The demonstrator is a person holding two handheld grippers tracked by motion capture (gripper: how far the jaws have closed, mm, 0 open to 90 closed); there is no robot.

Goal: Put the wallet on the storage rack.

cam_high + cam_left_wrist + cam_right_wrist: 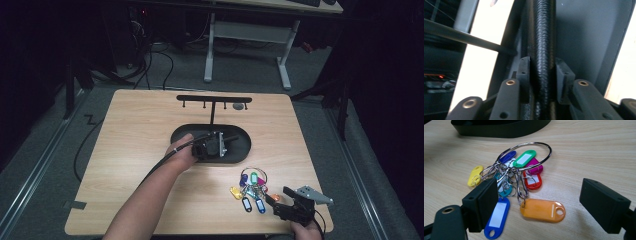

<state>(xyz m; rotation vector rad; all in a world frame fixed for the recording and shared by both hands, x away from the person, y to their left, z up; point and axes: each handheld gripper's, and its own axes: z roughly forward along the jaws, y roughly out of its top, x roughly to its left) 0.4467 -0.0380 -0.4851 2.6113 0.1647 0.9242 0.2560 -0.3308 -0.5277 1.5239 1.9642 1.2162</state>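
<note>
Looking down on the worktop [130, 150]: black key stand [212, 120], oval base tray mid-worktop, post up to a hook bar. My left tongs [225, 145] sit over that tray; in the left gripper view a black braided cable [544, 50] runs between the pads, pads just beside it, contact unclear. Right tongs [275, 196] at the near right corner, jaws spread wide, nothing gripped. Key ring [524, 157] with coloured tags lies flat just ahead of them, near the tray's front edge.

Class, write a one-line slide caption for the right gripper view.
Open right gripper facing a bunch of coloured key tags lying on the wooden table.
</note>
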